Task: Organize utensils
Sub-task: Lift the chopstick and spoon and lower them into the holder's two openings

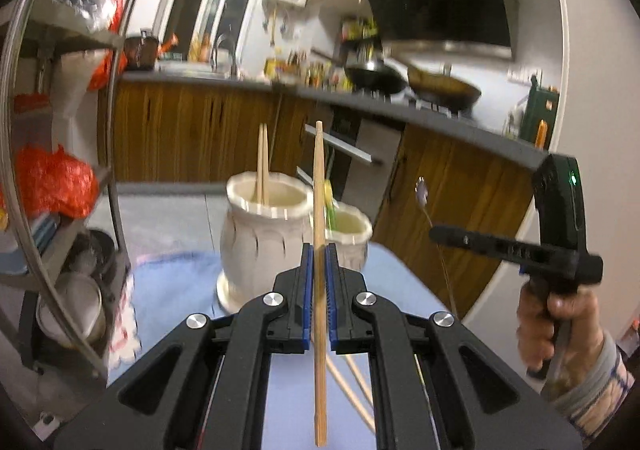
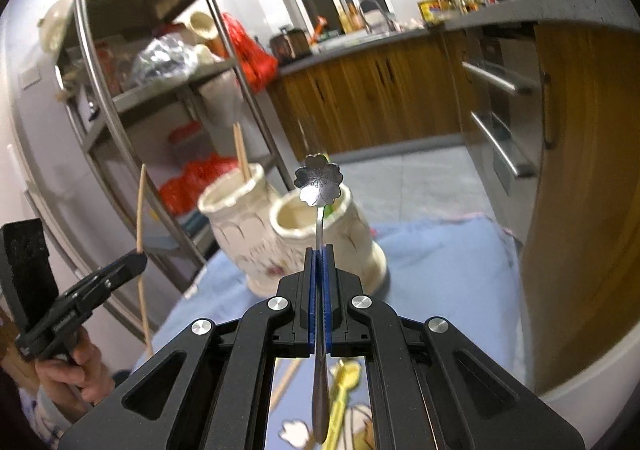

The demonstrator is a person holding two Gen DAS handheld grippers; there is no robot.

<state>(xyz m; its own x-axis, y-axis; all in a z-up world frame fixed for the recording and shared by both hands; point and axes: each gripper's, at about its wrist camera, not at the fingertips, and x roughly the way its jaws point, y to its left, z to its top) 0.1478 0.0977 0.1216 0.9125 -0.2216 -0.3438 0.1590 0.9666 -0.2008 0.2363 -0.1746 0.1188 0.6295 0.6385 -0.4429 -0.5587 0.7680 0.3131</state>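
While you've got both tools loaded up, here's how it looks: your left tool is clamped on a single wooden chopstick, which stands nearly upright through the pads with a long tail hanging below, and your right tool is pinched shut on the thin handle of a flower-bowled metal spoon. Taking the taller cream vase as the landmark, the held chopstick sits just to its right and in front, and a pair of chopsticks already stands inside it. The shorter vase sits touching or nearly touching it, with something yellow-green poking out, and the spoon hovers in front of that one. More chopsticks lie on the blue cloth covering the worktop, nearer you than the vase. Handling-wise, I'd guess the chopstick is light, stiff and smooth, so gripped near mid-length it may pivot if it bumps the rim. The spoon looks slippery and top-heavy; holding mid-handle seems fine. Both vases look ceramic, so lower things in gently rather than dropping.
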